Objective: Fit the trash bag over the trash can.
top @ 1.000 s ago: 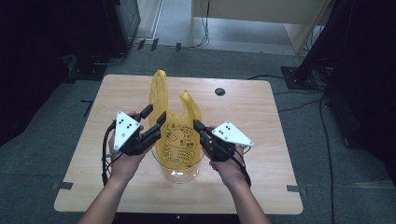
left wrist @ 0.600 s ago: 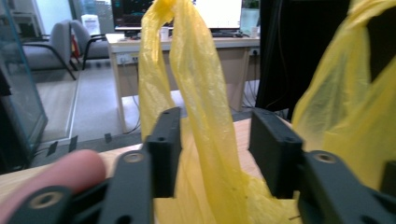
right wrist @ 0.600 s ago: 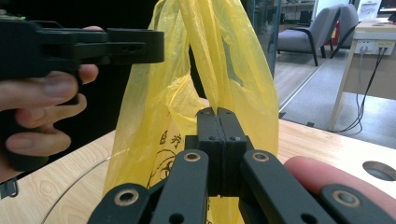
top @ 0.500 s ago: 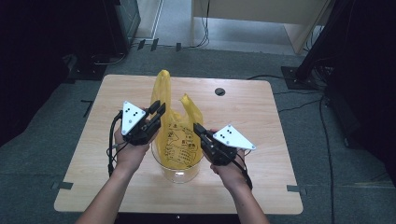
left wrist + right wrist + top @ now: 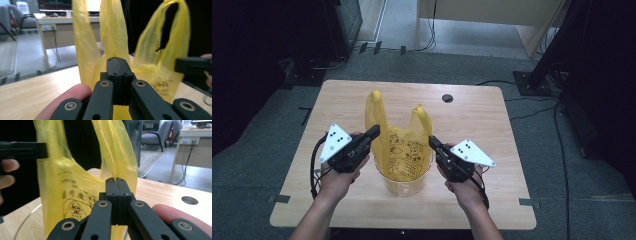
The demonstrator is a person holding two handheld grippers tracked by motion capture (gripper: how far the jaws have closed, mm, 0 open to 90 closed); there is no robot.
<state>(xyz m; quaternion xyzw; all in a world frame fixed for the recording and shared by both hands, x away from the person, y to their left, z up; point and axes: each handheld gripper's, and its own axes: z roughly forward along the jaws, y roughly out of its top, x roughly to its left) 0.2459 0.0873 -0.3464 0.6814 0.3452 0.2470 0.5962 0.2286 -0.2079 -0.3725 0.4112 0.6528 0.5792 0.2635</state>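
— Both claws first, from the high view: where do they sit?

— Left gripper point(image 5: 373, 134) is against the left side of the thin yellow plastic bag printed in black point(image 5: 404, 150), right gripper point(image 5: 433, 142) against its right side. The bag stands in a clear round plastic bucket point(image 5: 408, 184) on the light wooden table point(image 5: 492, 125), near the person's edge, with both handle loops standing up.

— Can you tell the grip from up there?

— Not surely. The tips meet the plastic, no more than that.

— And the left gripper view?

— Left gripper point(image 5: 117, 62) has its jaws pressed flat together, and yellow film rises straight out of the seam, so it is clamped on the bag point(image 5: 155, 75). The right gripper point(image 5: 192, 65) shows at the far edge, beside the other loop.

— The right gripper view?

— Same picture mirrored. Right gripper point(image 5: 116, 183) is clenched with a strip of the bag point(image 5: 72, 195) pinched at its tip; a biohazard mark shows on the plastic. The left gripper point(image 5: 25, 150) sits at the upper left, and the bucket rim point(image 5: 27, 220) curves below.
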